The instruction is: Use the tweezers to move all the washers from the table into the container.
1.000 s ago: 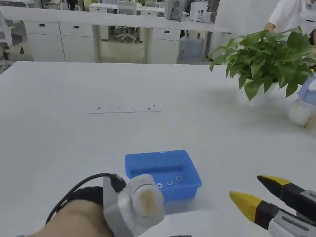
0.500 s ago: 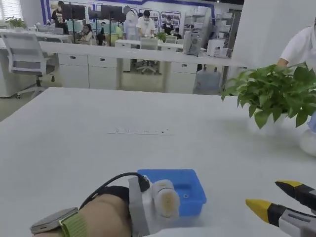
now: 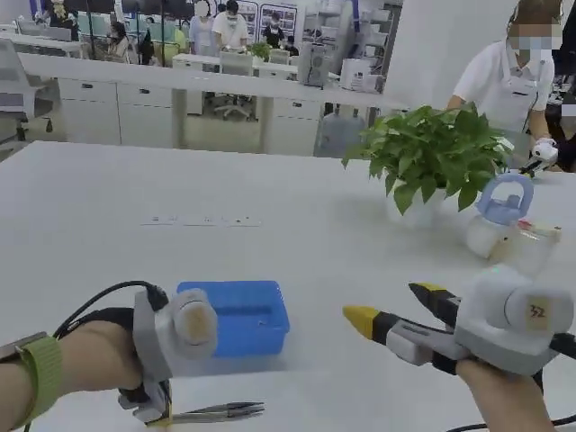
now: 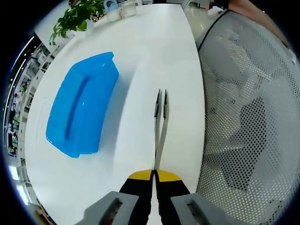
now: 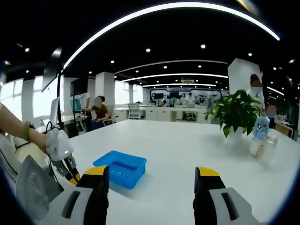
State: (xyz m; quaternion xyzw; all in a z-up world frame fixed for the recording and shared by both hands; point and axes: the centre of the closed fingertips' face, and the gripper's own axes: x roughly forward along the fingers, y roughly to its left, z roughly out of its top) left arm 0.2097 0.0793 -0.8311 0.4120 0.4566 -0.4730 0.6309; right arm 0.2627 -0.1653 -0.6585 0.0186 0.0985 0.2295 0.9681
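Left hand-held gripper [image 4: 153, 176]: jaws pinched on slim metal tweezers [image 4: 159, 126], near white worktop [image 4: 140, 56] edge. Right hand-held gripper [image 5: 151, 174]: jaws wide apart. Blue rectangular container [image 4: 82, 105]: bare worktop around.

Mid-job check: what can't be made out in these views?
Left gripper view: the left gripper holds the tweezers; anything at their tips is too small to tell.
Head view: that gripper's body covers the near-left corner of the blue container; its floor is blurred.
Right gripper view: specks in the container, too small to count.
Head view: bottom edge cuts off the near table.
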